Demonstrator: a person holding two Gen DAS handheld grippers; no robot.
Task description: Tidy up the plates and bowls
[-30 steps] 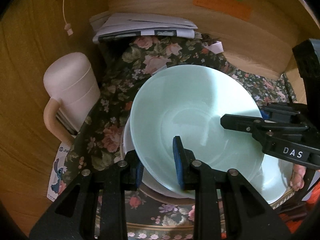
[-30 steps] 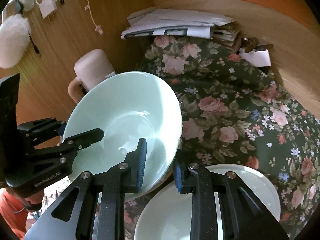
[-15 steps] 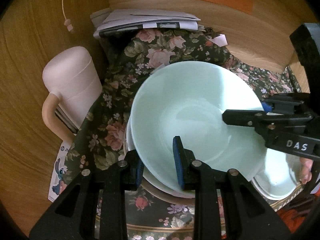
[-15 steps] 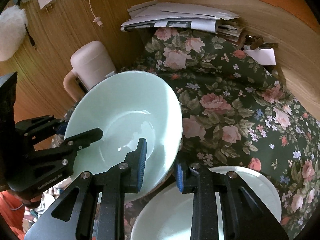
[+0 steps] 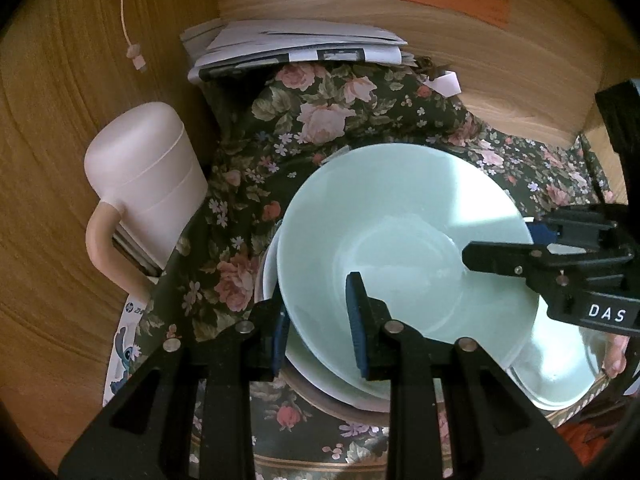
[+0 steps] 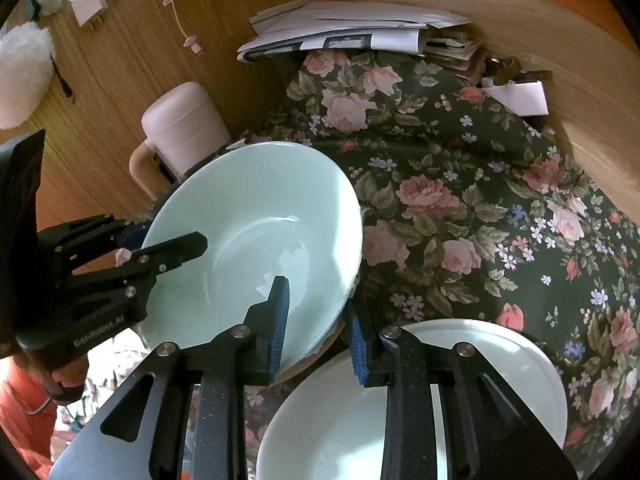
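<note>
A pale green bowl (image 5: 400, 232) hangs tilted over a floral cloth, held by both grippers. My left gripper (image 5: 316, 308) is shut on its near-left rim, one blue pad inside the bowl and one outside. In the left wrist view my right gripper (image 5: 500, 240) pinches the right rim. The right wrist view shows the same bowl (image 6: 248, 224) with my right gripper (image 6: 316, 312) shut on its near rim and the left gripper (image 6: 160, 236) clamped at the left. A white plate's edge (image 5: 267, 276) peeks out under the bowl. A second pale bowl (image 6: 500, 380) (image 5: 560, 372) lies to the right.
A pinkish-white lidded mug (image 5: 144, 180) (image 6: 184, 128) stands left against the wooden wall. A stack of papers (image 5: 296, 44) (image 6: 352, 32) lies at the back. The floral cloth (image 6: 480, 220) spreads out to the right. An orange sleeve (image 6: 24, 412) shows bottom left.
Both grippers stay clamped on the bowl's rim. The bowl has barely shifted, sitting slightly lower and to the right in the left wrist view.
</note>
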